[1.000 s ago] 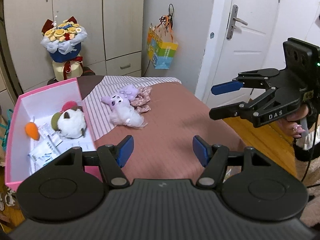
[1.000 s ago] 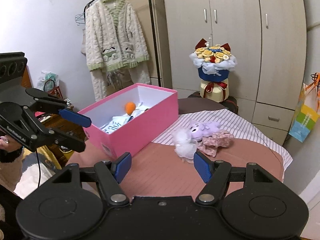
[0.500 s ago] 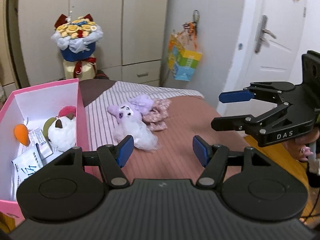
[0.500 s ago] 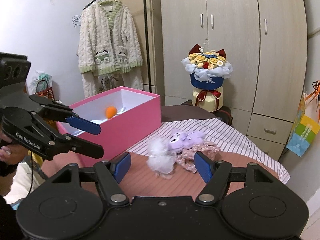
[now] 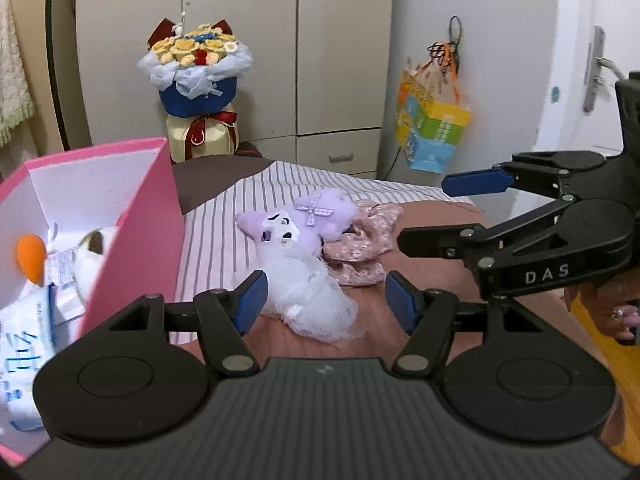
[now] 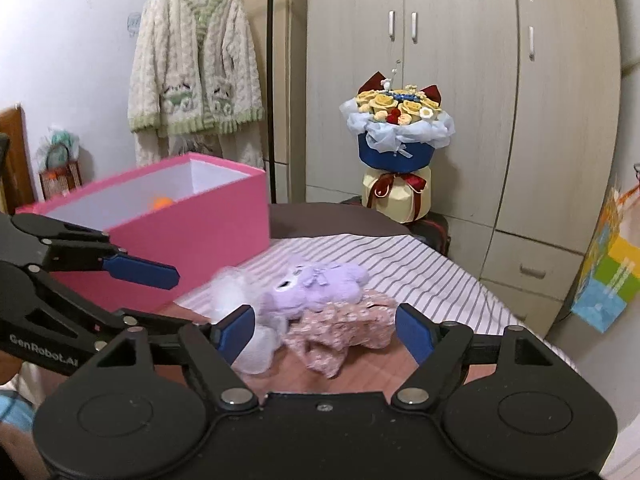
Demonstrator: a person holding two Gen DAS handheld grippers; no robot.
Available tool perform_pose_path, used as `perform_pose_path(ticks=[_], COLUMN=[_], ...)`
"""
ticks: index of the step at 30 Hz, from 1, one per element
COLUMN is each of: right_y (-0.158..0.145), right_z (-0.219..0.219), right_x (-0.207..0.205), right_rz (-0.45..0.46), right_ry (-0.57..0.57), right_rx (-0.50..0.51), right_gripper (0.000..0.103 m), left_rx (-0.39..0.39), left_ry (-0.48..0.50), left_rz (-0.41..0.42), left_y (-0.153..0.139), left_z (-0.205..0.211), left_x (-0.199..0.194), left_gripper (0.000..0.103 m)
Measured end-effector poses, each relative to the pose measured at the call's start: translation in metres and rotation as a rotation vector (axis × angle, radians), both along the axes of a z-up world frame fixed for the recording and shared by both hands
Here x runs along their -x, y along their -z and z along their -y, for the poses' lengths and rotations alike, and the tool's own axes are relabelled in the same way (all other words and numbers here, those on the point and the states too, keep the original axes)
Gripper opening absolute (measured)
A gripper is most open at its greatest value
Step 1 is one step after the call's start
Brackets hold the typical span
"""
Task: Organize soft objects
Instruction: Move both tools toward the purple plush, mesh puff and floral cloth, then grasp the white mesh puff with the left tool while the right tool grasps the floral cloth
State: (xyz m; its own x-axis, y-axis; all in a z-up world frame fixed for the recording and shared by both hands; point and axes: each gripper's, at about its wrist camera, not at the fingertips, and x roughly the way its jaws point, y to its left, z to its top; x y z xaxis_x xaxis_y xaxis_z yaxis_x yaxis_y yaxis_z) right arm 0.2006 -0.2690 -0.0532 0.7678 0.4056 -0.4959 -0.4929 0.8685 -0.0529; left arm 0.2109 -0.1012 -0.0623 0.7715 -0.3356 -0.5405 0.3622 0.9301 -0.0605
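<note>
A purple plush toy [image 5: 304,224] with a white tulle skirt [image 5: 308,300] lies on the bed, beside a pink floral cloth [image 5: 360,240]. My left gripper [image 5: 322,300] is open, its fingers on either side of the skirt, close above it. My right gripper [image 6: 326,326] is open, just in front of the plush [image 6: 320,284] and the floral cloth [image 6: 348,324]. Each gripper shows in the other's view, the right [image 5: 440,210] and the left [image 6: 160,296]. A pink box [image 5: 136,216] at the left holds a plush, an orange item [image 5: 31,258] and packets.
A flower bouquet [image 5: 196,76] stands behind the bed by the wardrobe. A colourful bag [image 5: 432,136] hangs on the wall at right. A knitted cardigan [image 6: 192,84] hangs on a rail behind the box [image 6: 192,232]. The striped sheet [image 5: 248,200] covers the bed's far part.
Both grippers have moved in and down toward the plush and cloth, which now sit between their fingers. Both stay open. The objects have not moved.
</note>
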Motion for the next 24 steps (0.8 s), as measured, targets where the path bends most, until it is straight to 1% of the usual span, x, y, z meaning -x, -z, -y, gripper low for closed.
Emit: perform_pose_path(ticks=[2,6,10,13,14,16,21,24], right_y=[0.004,0.011,0.021,0.029,0.033,0.039,0.055,0.062], right_z=[-0.001,0.001,0.01,0.016,0.016,0.014,0.004,0.0], right_x=[-0.011,-0.037,-0.065,-0.085,-0.09,-0.096,-0.102,-0.102], right_rz=[-0.002,-0.021,-0.081,-0.162,-0.181,-0.194,-0.211,-0.218], right_ry=[-0.012,-0.012,-0.026,-0.046,-0.051,-0.05,-0.081,-0.096], right_rx=[0.014,0.012,-0.052,-0.123,-0.132,-0.123,-0.074,-0.046], right_gripper=[0.082,0.085,0.085,0.085,0.085,0.085,0.085,0.085], left_rx=[0.007,-0.007,0.0,-0.009,-0.007,0.003,-0.006,-0.03], left_ry=[-0.025,-0.078,-0.098,-0.123,-0.131,-0.144,-0.15,-0.154], left_rz=[0.003,0.019,-0.012,-0.028,-0.031,-0.036,-0.063,-0.071], left_y=[0.007,0.018,0.03,0.039,0.041,0.043,0.047,0.049], left_z=[0.002,0.005,0.005,0.006,0.005,0.004,0.004,0.005], left_x=[-0.008,-0.022,-0.034,-0.041,-0.042,-0.043,-0.046,-0.046], left_gripper=[0.064,0.064,0.064,0.064,0.064,0.064,0.061,0.058])
